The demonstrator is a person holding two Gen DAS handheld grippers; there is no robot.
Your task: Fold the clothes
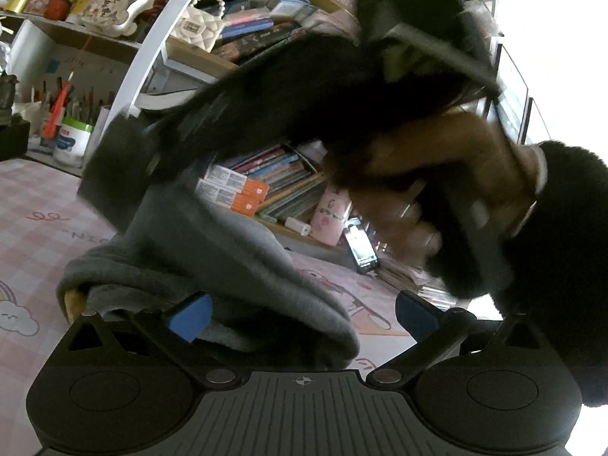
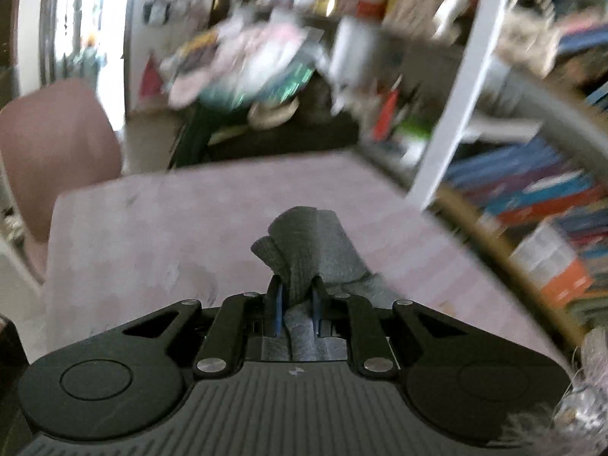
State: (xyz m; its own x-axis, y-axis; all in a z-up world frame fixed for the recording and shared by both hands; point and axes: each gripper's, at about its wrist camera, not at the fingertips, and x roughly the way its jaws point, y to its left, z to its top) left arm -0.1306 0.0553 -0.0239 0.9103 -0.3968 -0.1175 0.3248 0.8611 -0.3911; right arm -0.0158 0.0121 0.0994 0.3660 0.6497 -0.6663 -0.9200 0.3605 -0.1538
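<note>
The right gripper [image 2: 297, 306] has its fingers pinched nearly together on a bunched fold of the grey garment [image 2: 309, 250] (raised off the pink counter [image 2: 152, 228]). The left gripper [image 1: 300, 317] fingers stand wide apart, cloth lying between them ungripped.

The left wrist view looks almost level past its jaws, close over the crumpled grey knitted garment [image 1: 212, 266]. The right wrist view tilts down along its jaws. Both share the garment, the pink checked desk [image 2: 152, 228] and the cluttered wooden bookshelf [image 1: 266, 174] beyond.

Garment [image 1: 212, 266] lies on table [image 1: 34, 205], before bookshelf [image 1: 273, 178].
</note>
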